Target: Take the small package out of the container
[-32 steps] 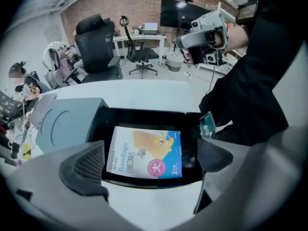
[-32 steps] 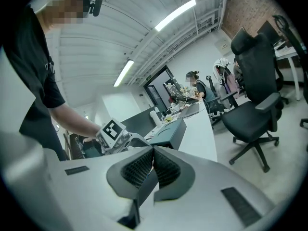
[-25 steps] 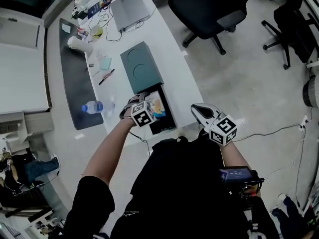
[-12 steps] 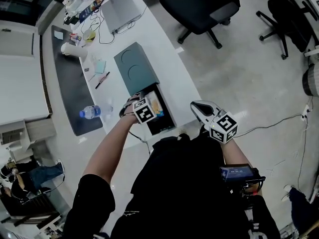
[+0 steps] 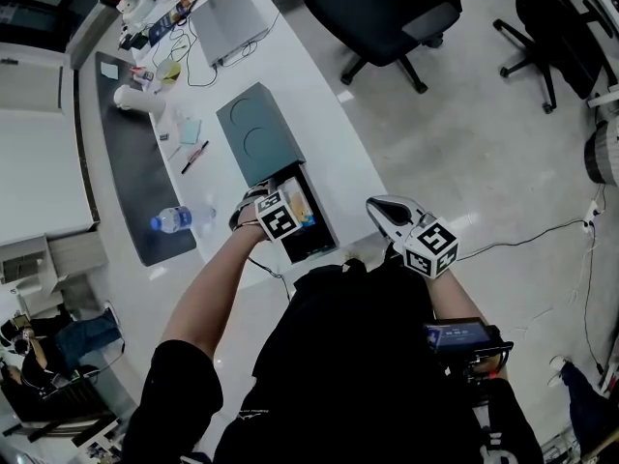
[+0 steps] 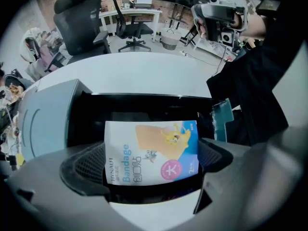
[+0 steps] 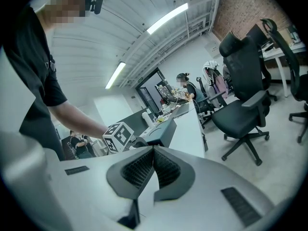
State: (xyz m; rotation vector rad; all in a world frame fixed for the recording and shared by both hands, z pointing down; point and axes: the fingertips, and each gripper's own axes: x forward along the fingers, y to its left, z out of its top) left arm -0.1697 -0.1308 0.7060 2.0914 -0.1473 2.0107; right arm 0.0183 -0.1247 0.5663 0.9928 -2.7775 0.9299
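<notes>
A small white, blue and orange bandage package (image 6: 150,150) sits between the jaws of my left gripper (image 6: 151,161), which is shut on it. Behind it gapes the open black container (image 6: 144,109), its teal lid (image 6: 43,119) slid to the far side. In the head view the left gripper (image 5: 290,202) holds the package (image 5: 304,207) over the container (image 5: 321,241) near the white table's front edge. My right gripper (image 5: 383,209) hangs off the table's right side, shut with nothing in it (image 7: 153,163).
The teal lid (image 5: 257,133) lies along the table's middle. A water bottle (image 5: 172,219) rests on a dark desk mat (image 5: 135,162) to the left. A laptop (image 5: 224,17) and cables sit at the far end. A black office chair (image 5: 387,17) stands on the floor to the right.
The head view has drifted slightly. My left gripper keeps hold of the package over the container, and the right gripper stays where it was.
</notes>
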